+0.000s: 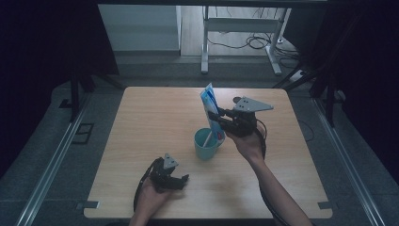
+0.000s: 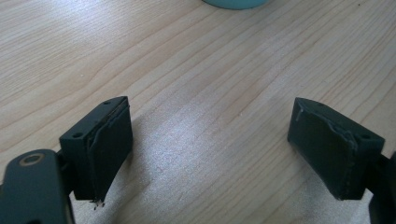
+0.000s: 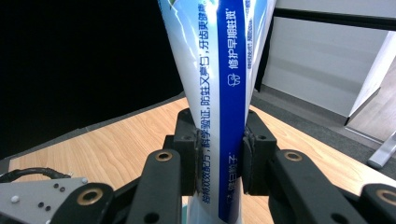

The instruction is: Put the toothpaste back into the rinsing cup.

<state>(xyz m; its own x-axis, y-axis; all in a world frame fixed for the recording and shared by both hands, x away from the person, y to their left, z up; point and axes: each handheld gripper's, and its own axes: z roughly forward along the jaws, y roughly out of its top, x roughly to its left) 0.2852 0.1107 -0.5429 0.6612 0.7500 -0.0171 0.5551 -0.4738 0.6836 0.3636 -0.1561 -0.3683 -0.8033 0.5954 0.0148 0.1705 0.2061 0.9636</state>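
A blue and white toothpaste tube [image 1: 210,110] stands nearly upright above the table, its lower end just over the rim of a teal cup [image 1: 205,143]. My right gripper [image 1: 217,116] is shut on the tube near its lower half. In the right gripper view both black pads press the tube [image 3: 219,107] from either side, and the gripper [image 3: 219,156] fills the lower frame. My left gripper [image 1: 181,181] rests low at the table's front edge, open with nothing between its jaws. In the left gripper view that gripper [image 2: 210,149] faces bare wood, and the cup [image 2: 236,3] shows at the top.
The wooden table [image 1: 150,117] sits between dark curtains. A white desk frame [image 1: 240,35] with cables stands on the floor behind it. A white stick-like item rests inside the cup.
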